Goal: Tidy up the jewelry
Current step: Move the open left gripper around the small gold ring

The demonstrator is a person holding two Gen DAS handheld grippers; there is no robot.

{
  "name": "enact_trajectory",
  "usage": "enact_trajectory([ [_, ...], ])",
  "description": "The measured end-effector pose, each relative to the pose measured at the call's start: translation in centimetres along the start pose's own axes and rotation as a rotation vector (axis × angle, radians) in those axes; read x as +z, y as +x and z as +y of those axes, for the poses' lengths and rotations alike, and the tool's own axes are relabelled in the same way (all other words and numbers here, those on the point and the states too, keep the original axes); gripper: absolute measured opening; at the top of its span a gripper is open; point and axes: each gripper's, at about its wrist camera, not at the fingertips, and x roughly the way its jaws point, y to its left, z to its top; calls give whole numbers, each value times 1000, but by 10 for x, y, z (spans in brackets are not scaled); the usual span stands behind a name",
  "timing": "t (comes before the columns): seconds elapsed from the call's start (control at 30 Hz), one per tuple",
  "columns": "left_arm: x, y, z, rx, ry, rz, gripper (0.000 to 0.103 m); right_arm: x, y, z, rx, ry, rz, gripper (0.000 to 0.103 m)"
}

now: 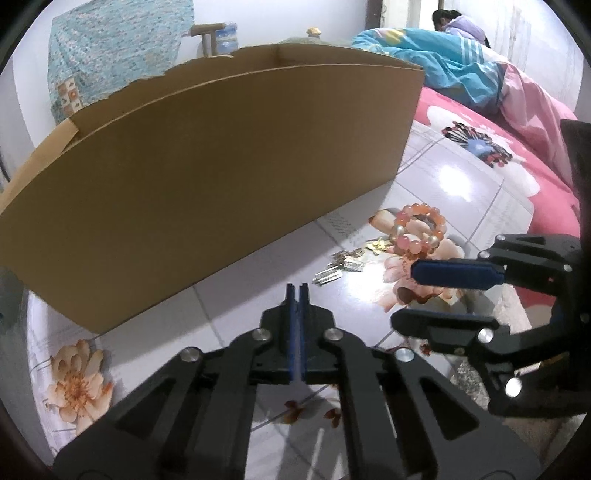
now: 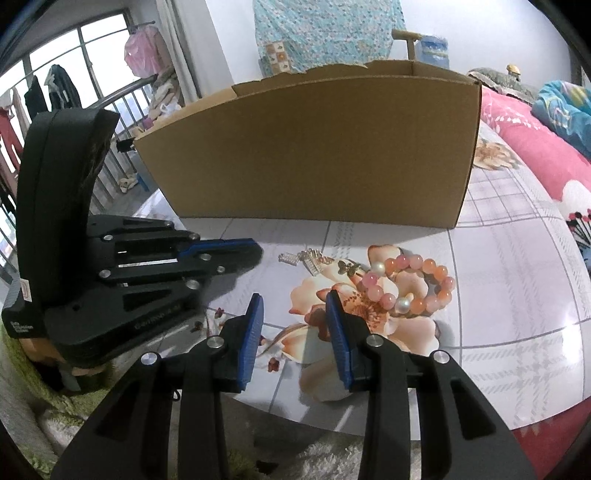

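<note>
A bracelet of pink and orange beads with pearls (image 1: 410, 211) (image 2: 417, 263) lies on the flowered tabletop (image 1: 461, 177). Beside it are a small gold butterfly piece (image 1: 376, 245) (image 2: 349, 266) and several silver pieces (image 1: 332, 271) (image 2: 303, 258). Behind them stands an open cardboard box (image 1: 221, 166) (image 2: 314, 147). My left gripper (image 1: 297, 291) (image 2: 256, 253) is shut with nothing in it, just left of the silver pieces. My right gripper (image 2: 294, 297) (image 1: 404, 295) is open and holds nothing, low over the table just short of the bracelet.
Pink flowered bedding (image 1: 517, 155) (image 2: 535, 147) lies to the right, and a person (image 1: 454, 22) lies on it at the back. A window railing hung with clothes (image 2: 55, 92) is on the left. A shaggy rug (image 2: 332, 450) lies below the table's near edge.
</note>
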Motion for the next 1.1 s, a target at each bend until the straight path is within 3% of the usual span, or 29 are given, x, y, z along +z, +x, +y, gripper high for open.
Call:
enact_trajectory([
  [0.27,-9,-4,20,13,-68,3,0,10,4,5,16,-20,3,31],
  [0.43,-11,-17,32,-32,-117,-28,0,9,4,6,17,-21,14,31],
  [0.57,-15,-28,36,-48,-140,-31,24,9,4,7,21,-18,18,31],
  [0.6,-16,-30,36,-45,-142,-30,26,9,4,8,22,-17,19,31],
  [1.1,-16,-9,29,-128,-197,21,26,9,6,3,27,0,22,31],
])
